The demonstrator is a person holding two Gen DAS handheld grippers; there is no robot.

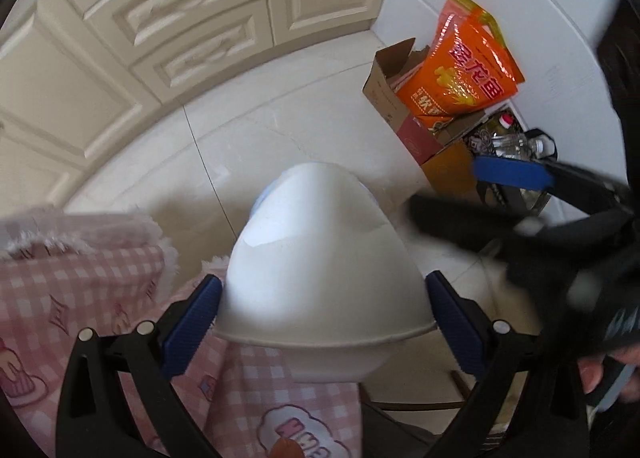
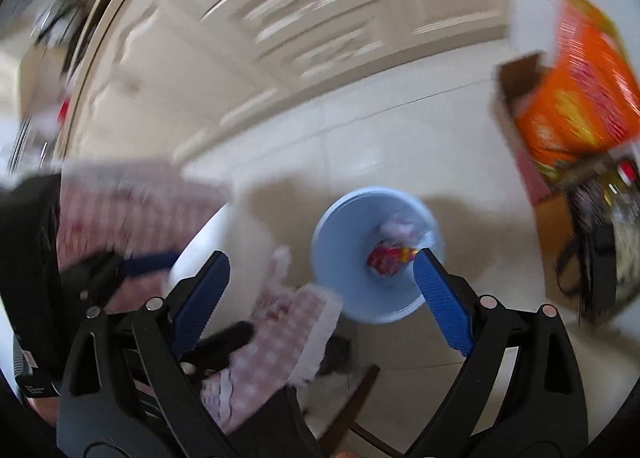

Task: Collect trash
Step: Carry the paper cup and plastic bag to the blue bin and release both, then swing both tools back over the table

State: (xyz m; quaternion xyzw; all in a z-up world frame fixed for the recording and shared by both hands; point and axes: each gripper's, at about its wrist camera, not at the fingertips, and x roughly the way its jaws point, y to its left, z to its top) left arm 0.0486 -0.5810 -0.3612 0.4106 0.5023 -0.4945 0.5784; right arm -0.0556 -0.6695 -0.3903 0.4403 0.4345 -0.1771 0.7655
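My left gripper is shut on a white bowl, held tipped over so its outside faces me, above the floor. A light blue bin stands on the tiled floor below and holds a red wrapper and crumpled white paper. A sliver of the bin shows behind the bowl in the left wrist view. My right gripper is open and empty above the bin; it also shows blurred at the right of the left wrist view.
Cream cabinets line the far side. A cardboard box with an orange bag and bottles stands at the right by the wall. My pink checked sleeves and a chair edge are below.
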